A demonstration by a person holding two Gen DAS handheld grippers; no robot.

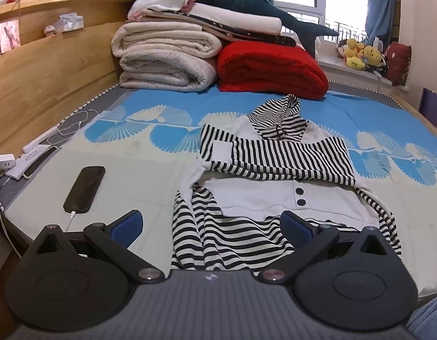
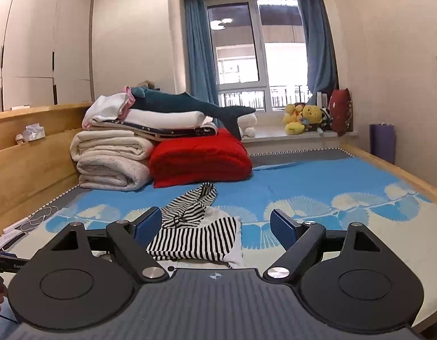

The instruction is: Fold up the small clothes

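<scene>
A small black-and-white striped hooded top (image 1: 275,170) lies on the bed, hood pointing away, both sleeves folded across the white body with two dark buttons. My left gripper (image 1: 211,226) is open and empty, hovering over the garment's near striped hem. In the right wrist view the same top (image 2: 198,235) lies just ahead, with the hood farthest away. My right gripper (image 2: 215,226) is open and empty, held above the top's near part.
A black phone (image 1: 85,189) on a cable lies left of the garment. A power strip and cables (image 1: 34,147) sit by the wooden side rail. Folded blankets (image 1: 164,59), a red quilt (image 1: 269,68) and a shark plush are stacked at the bed's far end.
</scene>
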